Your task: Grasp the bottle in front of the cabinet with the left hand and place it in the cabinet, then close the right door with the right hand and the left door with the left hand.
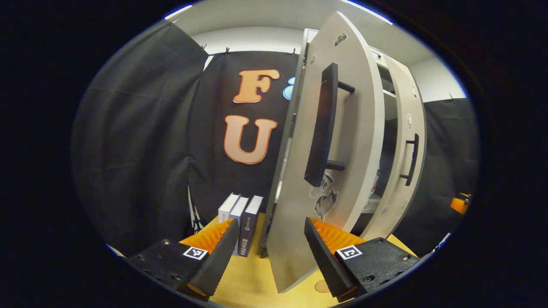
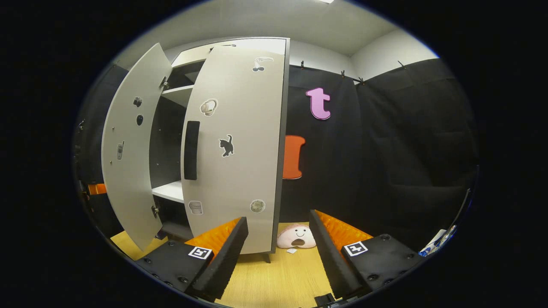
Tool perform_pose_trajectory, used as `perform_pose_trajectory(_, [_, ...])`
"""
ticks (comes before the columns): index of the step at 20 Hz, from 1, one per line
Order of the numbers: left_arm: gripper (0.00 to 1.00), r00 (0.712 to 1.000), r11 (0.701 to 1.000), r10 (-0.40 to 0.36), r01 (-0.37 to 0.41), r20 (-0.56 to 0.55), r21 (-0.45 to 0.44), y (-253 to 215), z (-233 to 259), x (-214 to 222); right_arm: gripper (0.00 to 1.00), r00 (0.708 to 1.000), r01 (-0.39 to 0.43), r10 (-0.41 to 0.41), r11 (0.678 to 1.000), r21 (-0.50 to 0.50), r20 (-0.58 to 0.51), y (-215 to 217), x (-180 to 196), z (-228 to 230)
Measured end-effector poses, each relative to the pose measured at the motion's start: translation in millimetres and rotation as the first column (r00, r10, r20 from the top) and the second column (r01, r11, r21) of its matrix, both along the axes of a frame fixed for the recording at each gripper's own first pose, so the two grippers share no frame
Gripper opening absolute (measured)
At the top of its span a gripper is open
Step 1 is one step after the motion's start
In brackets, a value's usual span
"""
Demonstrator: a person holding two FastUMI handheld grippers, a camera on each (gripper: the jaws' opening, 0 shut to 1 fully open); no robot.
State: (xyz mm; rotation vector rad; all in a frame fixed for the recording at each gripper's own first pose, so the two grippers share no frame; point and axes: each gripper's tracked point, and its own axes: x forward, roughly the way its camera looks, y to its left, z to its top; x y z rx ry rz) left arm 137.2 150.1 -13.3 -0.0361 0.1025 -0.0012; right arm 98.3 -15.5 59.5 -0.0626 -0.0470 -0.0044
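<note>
The cabinet's left door (image 1: 346, 141) stands ajar right in front of my left gripper (image 1: 270, 222). It is pale, with a long black handle (image 1: 321, 128). My left gripper is open, and the door's lower edge hangs between its fingers. Beyond it the right door (image 1: 404, 171) is also ajar. In the gap between the doors, a sliver of a labelled object (image 1: 376, 182) rests on a shelf; I cannot tell if it is the bottle. In the right gripper view, the right door (image 2: 233, 149) with its black handle (image 2: 191, 149) is partly swung in. My right gripper (image 2: 278, 217) is open and holds nothing.
Three books (image 1: 239, 218) stand upright on the wooden table (image 1: 252, 278) left of the cabinet. A pink plush toy (image 2: 296, 236) lies by the cabinet's right foot. The left door (image 2: 128, 162) stands wide open, baring white shelves (image 2: 169, 190). Black cloth walls close in.
</note>
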Motion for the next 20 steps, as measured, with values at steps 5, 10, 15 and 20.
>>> perform_pose_trajectory(5, [0.94,0.996,0.996,-0.085,0.085,-0.009,-0.006,-47.2,-4.2,15.5,0.96,1.0,0.02,-0.02,1.0,0.005,0.016,-17.7,-1.1,5.4])
perform_pose_trajectory(10, [0.91,0.987,0.987,-0.163,0.163,-0.007,0.001,-92.3,-6.3,39.8,0.96,0.999,0.048,-0.048,0.999,0.003,0.021,-38.3,-3.8,5.2])
perform_pose_trajectory(15, [0.95,0.978,0.977,-0.208,0.209,-0.015,0.046,-136.7,-15.9,80.4,0.96,0.995,0.096,-0.096,0.995,-0.003,0.012,-61.7,-5.1,1.6])
perform_pose_trajectory(20, [0.92,0.98,0.98,-0.199,0.2,-0.022,0.016,-149.0,-27.5,100.7,0.95,0.99,0.139,-0.139,0.99,0.009,-0.001,-80.4,-3.2,-2.8])
